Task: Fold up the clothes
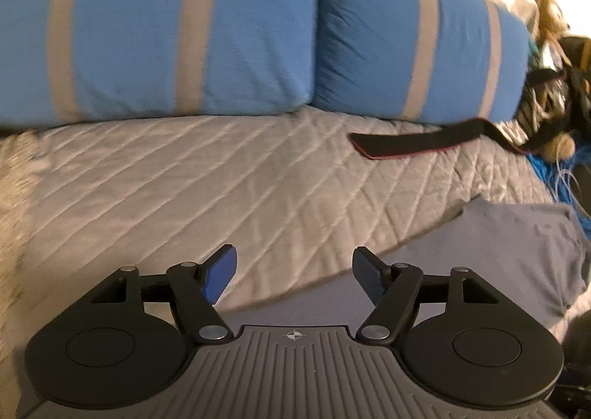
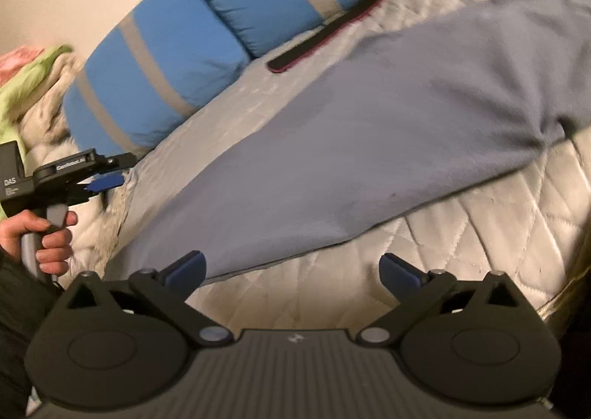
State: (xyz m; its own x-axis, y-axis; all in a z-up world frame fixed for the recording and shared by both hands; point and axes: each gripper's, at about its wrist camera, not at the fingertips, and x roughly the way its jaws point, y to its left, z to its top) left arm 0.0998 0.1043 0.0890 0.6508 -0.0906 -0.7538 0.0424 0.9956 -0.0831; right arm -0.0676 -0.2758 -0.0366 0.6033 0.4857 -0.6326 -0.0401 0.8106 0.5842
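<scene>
Plainly, the grey garment lies spread flat on the quilted bed, a long band running slantwise in the right wrist view, from the near left edge beside the right claw up toward the far right, roughly alongside the blue striped pillows. Soft, light fleece-like cloth, it should drape and slide easily; a pinch at a hem corner or along the near edge looks safest. Both claws stand wide with nothing between them, the left claw hovering over bare quilt at the garment's edge.
</scene>
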